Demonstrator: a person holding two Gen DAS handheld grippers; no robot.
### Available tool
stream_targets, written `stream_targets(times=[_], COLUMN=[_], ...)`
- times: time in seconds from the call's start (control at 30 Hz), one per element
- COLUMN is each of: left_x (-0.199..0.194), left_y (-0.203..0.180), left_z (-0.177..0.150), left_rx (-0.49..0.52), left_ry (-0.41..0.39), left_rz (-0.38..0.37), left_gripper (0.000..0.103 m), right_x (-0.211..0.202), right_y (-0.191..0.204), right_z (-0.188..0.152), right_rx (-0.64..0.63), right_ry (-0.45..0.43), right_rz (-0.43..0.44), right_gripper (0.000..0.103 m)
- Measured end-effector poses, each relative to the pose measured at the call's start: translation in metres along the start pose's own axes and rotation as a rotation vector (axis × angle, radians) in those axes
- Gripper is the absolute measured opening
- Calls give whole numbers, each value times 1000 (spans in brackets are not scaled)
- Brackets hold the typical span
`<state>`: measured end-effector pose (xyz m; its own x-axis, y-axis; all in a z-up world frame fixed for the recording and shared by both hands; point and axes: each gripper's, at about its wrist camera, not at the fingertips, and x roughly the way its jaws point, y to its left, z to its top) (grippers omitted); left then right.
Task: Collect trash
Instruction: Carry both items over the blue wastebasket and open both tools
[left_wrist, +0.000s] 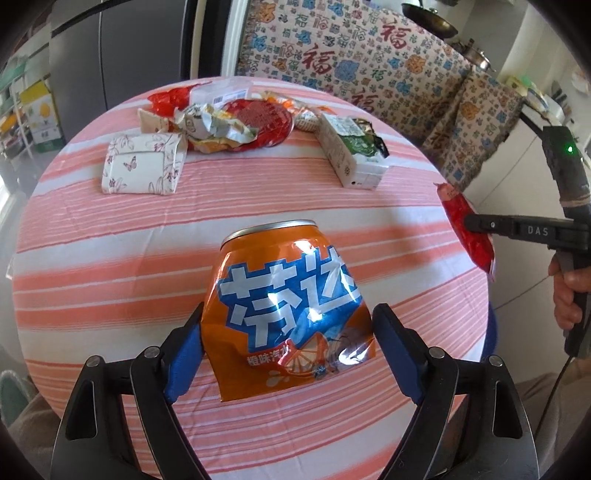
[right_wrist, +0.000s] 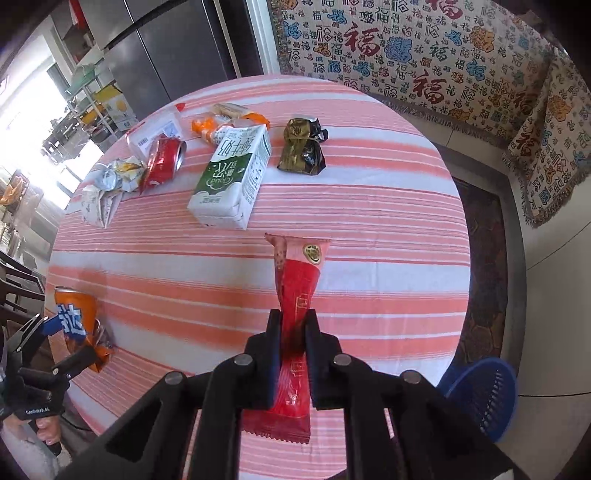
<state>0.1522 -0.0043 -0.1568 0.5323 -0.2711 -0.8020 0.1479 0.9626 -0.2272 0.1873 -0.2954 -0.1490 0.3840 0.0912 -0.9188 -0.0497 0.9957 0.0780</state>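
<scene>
In the left wrist view, the left gripper (left_wrist: 288, 328) stands at the bottom of the frame with its fingers (left_wrist: 184, 354) wide. A dented orange can (left_wrist: 284, 314) lies between them on the striped counter (left_wrist: 110, 240). The left finger is against the side of the can, and the right finger looks just beside it; I cannot tell if it touches.

In the right wrist view, the right gripper (right_wrist: 293, 343) is in the lower middle of the frame. Its fingers are narrow and hold a red wrapper (right_wrist: 297, 295), which reaches from the fingers up toward the centre of the frame.

More trash lies in the upper part of the counter: a milk carton (right_wrist: 232, 177), a red can (right_wrist: 162, 158) to its left, a dark crumpled wrapper (right_wrist: 303, 151) to its right, and a flowered tissue pack (left_wrist: 144, 166) in the upper left of the left wrist view. A blue basket (right_wrist: 480, 391) stands at the lower right, beside the counter edge.
</scene>
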Motion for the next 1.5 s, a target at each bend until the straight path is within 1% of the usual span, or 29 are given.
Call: stream_targets(times=[0.1,0.2,0.3,0.37,0.47,0.57,0.63,0.73,0.83,0.93,1.03,1.17,1.3,1.5], left_x=[-2,-1,0,2,7,18,29,49,74,98,119,145,163,187], left_y=[-14,-40,-78,-105,-159,-213,-249,-299,-344,-381,-408,-434,-447,-468], left_z=[6,12,18,22,26,27,24,13,2,-11,-22,-36,-43,-52], left_rx=[24,64,120,154,219,285,326,375,414,457,480,501,524,571], left_ry=[-9,-11,-16,-21,-19,-4,17,63,101,124,147,174,195,205], left_rz=[-10,-35,-81,-112,-174,-229,-266,-325,-358,-369,-379,-377,-371,-361], left_gripper=[86,86,86,86,86,86,86,87,87,87,87,87,87,87], right_x=[-7,-14,-31,-44,-65,-81,-86,-89,-87,-80,-70,-56,-45,-26], right_y=[-6,-20,-41,-59,-95,-138,-168,-210,-246,-280,-309,-339,-362,-384], right_z=[-10,-16,-28,-40,-67,-101,-125,-152,-176,-193,-208,-223,-239,-250], right_rx=[16,44,86,119,186,264,323,410,474,536,583,635,671,718], right_ry=[-3,-14,-44,-64,-91,-107,-106,-100,-98,-99,-96,-93,-105,-107], right_rz=[4,10,24,16,-16,-78,-111,-150,-196,-205,-211,-210,-201,-160], right_gripper=[12,12,12,12,12,12,12,12,12,12,12,12,12,13])
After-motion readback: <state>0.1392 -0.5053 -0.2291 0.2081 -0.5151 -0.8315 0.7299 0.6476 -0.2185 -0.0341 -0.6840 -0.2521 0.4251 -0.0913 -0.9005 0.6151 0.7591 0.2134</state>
